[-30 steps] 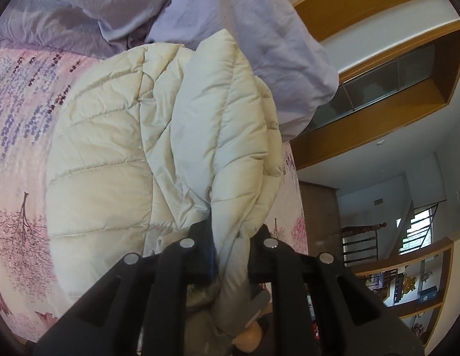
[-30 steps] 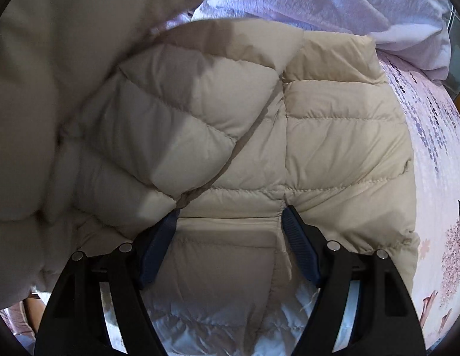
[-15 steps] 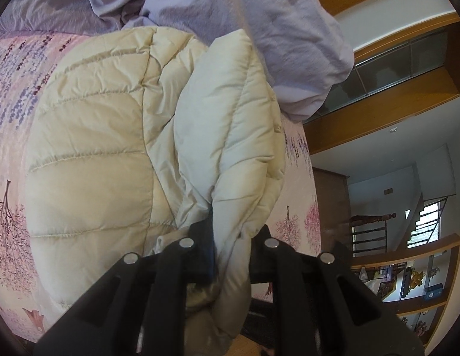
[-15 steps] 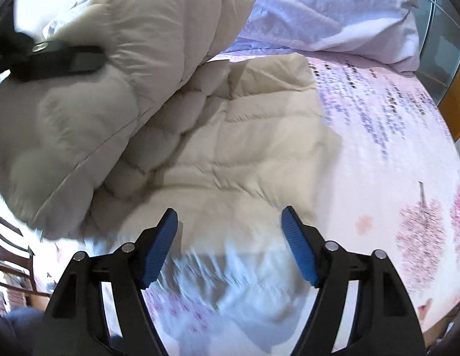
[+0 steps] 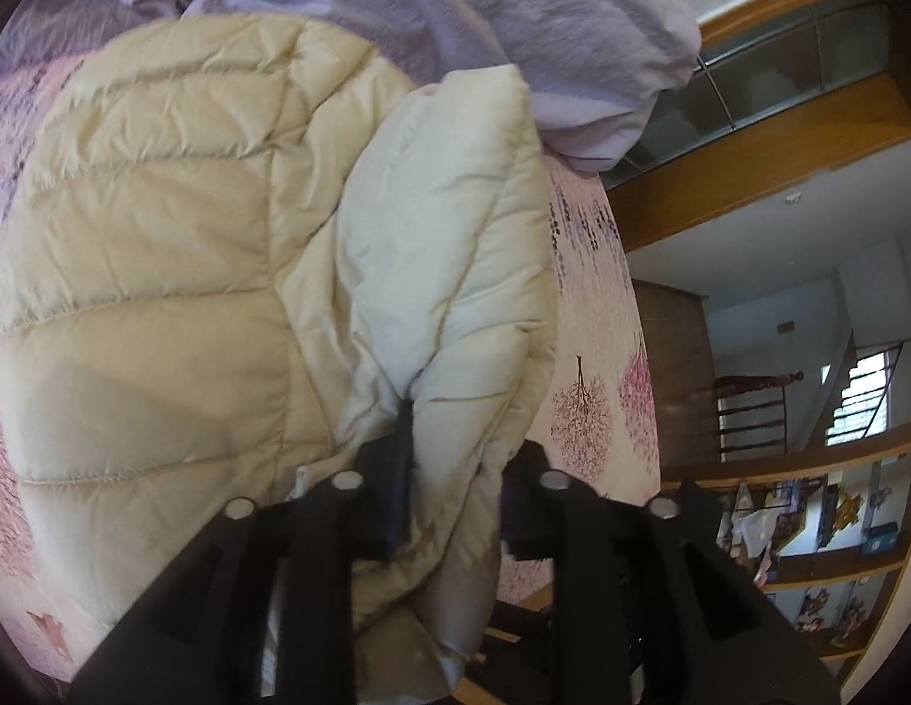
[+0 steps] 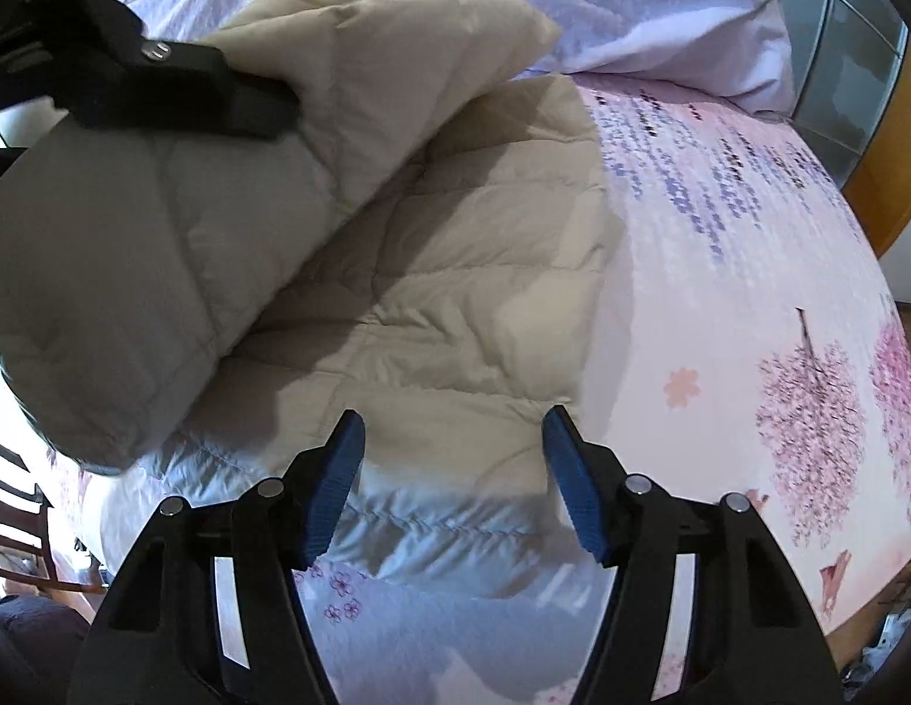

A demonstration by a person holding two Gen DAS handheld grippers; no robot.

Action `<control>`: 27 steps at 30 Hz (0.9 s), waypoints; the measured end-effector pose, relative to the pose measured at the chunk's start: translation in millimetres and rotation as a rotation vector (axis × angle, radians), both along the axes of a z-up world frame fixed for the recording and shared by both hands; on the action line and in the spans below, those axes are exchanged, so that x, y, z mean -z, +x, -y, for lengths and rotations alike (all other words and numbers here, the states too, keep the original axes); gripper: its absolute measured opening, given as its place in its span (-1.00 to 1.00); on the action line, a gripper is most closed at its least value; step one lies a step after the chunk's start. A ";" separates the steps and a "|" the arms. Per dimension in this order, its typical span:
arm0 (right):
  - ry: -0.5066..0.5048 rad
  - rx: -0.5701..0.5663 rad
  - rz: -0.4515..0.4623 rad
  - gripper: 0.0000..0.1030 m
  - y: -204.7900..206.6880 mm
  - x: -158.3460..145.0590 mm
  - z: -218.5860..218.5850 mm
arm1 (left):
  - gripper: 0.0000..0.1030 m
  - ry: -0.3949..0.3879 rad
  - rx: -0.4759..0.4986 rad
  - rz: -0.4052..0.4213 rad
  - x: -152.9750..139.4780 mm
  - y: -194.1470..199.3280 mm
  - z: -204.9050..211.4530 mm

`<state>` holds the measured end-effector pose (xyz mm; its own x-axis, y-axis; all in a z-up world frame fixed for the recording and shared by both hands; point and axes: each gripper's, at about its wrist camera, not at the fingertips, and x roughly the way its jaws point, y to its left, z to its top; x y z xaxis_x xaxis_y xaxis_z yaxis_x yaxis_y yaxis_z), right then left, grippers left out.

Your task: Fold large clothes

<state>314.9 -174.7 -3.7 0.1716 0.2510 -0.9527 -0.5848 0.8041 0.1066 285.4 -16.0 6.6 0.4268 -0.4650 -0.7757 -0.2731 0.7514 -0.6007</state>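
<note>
A cream quilted puffer jacket [image 5: 161, 270] lies spread on the bed. One side flap [image 5: 455, 235] of it is lifted and folded over the body. My left gripper [image 5: 458, 470] has this flap between its fingers; the jaws are opening, and the puffy fabric still fills the gap. From the right wrist view the flap [image 6: 161, 264] hangs from the left gripper's fingers [image 6: 179, 88] above the flat jacket [image 6: 455, 294]. My right gripper [image 6: 452, 446] hovers over the jacket's near hem, its jaws closing a little with nothing between the blue pads.
The jacket rests on a pink sheet [image 6: 749, 235] printed with trees. A crumpled lavender duvet [image 5: 514, 0] is heaped at the far end. The bed's edge runs close on the right of the left wrist view, with wooden shelves [image 5: 808, 529] and a stair rail [image 5: 749, 411] beyond.
The left gripper carried the flap lower over the jacket, and its jaws widened. The right gripper lifted off the jacket and drew back toward the hem, jaws slightly narrower.
</note>
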 end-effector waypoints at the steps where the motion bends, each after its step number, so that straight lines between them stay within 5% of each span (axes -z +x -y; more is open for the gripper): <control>1: -0.007 0.009 0.003 0.27 0.8 -2.2 3.0 | -0.18 0.003 0.003 0.008 -3.5 -0.6 -1.1; 4: -0.016 0.034 0.005 0.27 6.4 -7.0 10.6 | 0.18 0.049 -0.011 0.046 -19.8 -4.1 -10.3; 7: -0.024 0.054 0.029 0.27 10.9 -16.6 16.2 | 0.27 0.117 -0.028 0.070 -31.3 -10.7 -23.7; 17: -0.027 0.136 0.104 0.27 42.6 -56.3 18.8 | 0.30 0.394 -0.156 0.004 -23.1 -43.4 -92.8; 22: 0.009 0.140 0.115 0.27 53.4 -73.9 9.8 | 0.30 0.468 -0.200 -0.052 -7.9 -52.4 -119.9; 27: 0.078 0.115 0.105 0.27 51.9 -90.9 -9.5 | 0.33 0.441 -0.218 -0.117 16.6 -49.6 -130.1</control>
<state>366.8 -165.2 87.2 0.3011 0.2965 -0.9063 -0.5009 0.8579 0.1143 235.8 114.2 -10.0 0.3758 0.0079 -0.9267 -0.4990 0.8444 -0.1951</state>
